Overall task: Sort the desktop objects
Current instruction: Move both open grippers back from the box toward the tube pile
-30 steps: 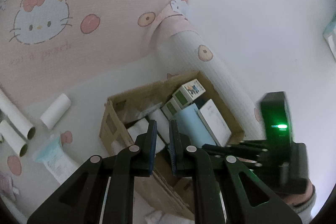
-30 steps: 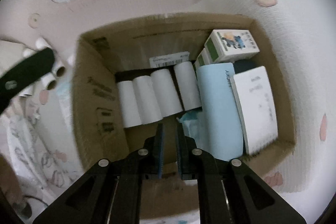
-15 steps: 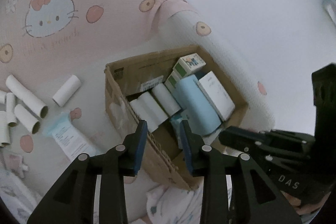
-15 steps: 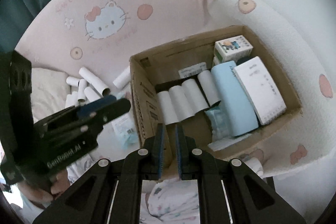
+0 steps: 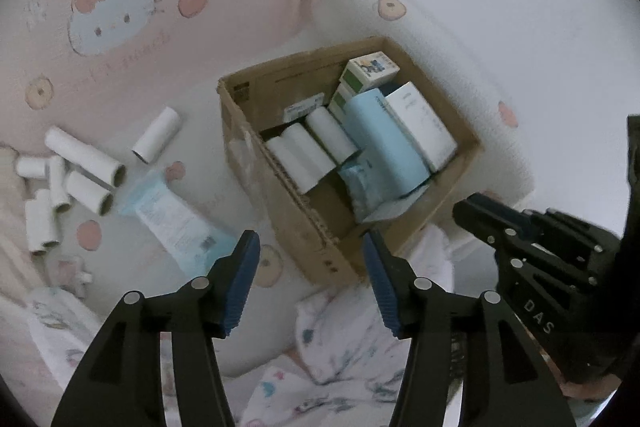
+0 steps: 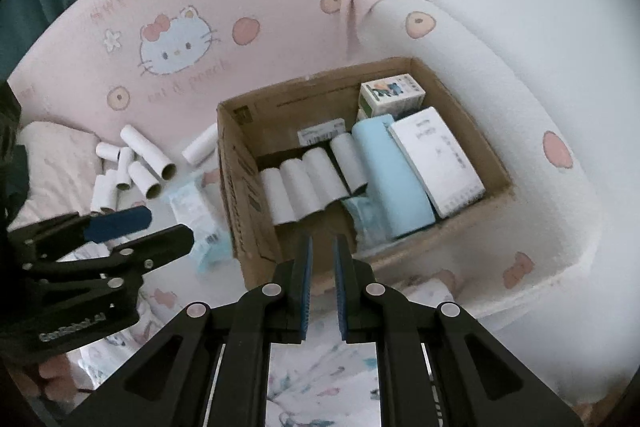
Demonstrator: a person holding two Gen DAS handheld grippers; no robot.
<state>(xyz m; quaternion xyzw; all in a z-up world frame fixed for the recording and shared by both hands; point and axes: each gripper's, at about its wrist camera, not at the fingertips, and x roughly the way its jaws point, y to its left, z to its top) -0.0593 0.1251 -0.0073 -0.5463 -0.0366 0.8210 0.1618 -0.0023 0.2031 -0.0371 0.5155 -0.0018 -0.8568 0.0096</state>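
A cardboard box (image 5: 308,227) (image 6: 246,187) stands on the pink cat-print mat. It holds several white paper tubes (image 6: 304,183), a light blue pack (image 6: 394,179), a white box (image 6: 436,163) and a small printed carton (image 6: 390,95). Loose white tubes (image 5: 84,163) (image 6: 140,163) and a blue-white wipes pack (image 5: 176,219) lie left of the box. My left gripper (image 5: 310,277) is open and empty above the box's near corner. My right gripper (image 6: 322,267) is nearly shut with nothing between its jaws, over the box's near wall.
A rolled white cushion edge (image 6: 500,75) runs behind and right of the box. Patterned cloth (image 5: 340,359) lies in front of it. A pale pillow (image 6: 52,155) sits at far left. Each gripper shows in the other's view.
Both grippers have pulled back and up from the box. The left jaws have opened wide. The right jaws stay nearly shut and empty.
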